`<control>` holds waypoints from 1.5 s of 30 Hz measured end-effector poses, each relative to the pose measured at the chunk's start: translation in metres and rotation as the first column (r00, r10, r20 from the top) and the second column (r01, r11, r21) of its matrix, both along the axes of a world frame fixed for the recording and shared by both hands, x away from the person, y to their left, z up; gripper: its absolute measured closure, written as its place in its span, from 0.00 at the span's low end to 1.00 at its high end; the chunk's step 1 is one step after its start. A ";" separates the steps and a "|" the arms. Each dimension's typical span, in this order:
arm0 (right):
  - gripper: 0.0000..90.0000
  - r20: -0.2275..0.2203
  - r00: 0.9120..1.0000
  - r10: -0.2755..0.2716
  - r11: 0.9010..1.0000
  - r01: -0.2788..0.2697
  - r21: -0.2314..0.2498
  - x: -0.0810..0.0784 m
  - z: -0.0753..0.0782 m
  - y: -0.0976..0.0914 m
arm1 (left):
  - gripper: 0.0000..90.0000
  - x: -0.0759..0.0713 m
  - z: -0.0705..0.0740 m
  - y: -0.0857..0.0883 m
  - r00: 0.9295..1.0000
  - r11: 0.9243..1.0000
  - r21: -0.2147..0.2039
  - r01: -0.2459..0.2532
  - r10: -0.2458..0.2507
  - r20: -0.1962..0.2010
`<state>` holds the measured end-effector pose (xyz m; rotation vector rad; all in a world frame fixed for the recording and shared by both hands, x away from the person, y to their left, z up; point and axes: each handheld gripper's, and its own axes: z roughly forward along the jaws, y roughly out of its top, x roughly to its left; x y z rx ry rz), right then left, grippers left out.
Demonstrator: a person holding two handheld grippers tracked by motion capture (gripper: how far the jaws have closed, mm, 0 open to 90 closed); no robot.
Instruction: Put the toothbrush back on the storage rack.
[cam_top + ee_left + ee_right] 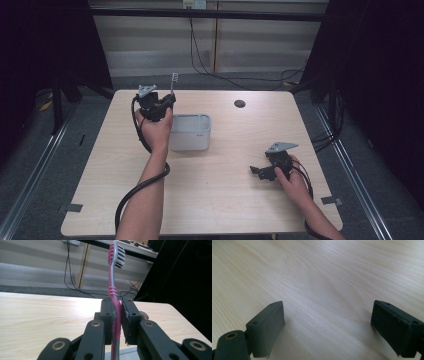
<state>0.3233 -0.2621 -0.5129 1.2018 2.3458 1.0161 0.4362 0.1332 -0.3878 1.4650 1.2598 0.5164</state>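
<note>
A pink and grey toothbrush stands upright, bristles at the top, with my left gripper shut on its handle. From above, the left gripper is raised near the table's back left, just left of a grey rectangular box, and the toothbrush sticks up from it. My right gripper rests low over the table's front right, pointing left. Its jaws stand wide apart over bare wood with nothing between them, the gripper being open.
The light wooden table has a dark round hole near its back edge. Black cables trail over the floor behind the table. Dark curtains hang at both sides.
</note>
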 end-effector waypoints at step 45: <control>0.13 0.005 1.000 0.005 1.000 -0.005 -0.005 0.000 0.000 0.000 | 0.90 -0.026 -0.011 0.012 1.000 1.000 0.024 0.004 -0.004 0.004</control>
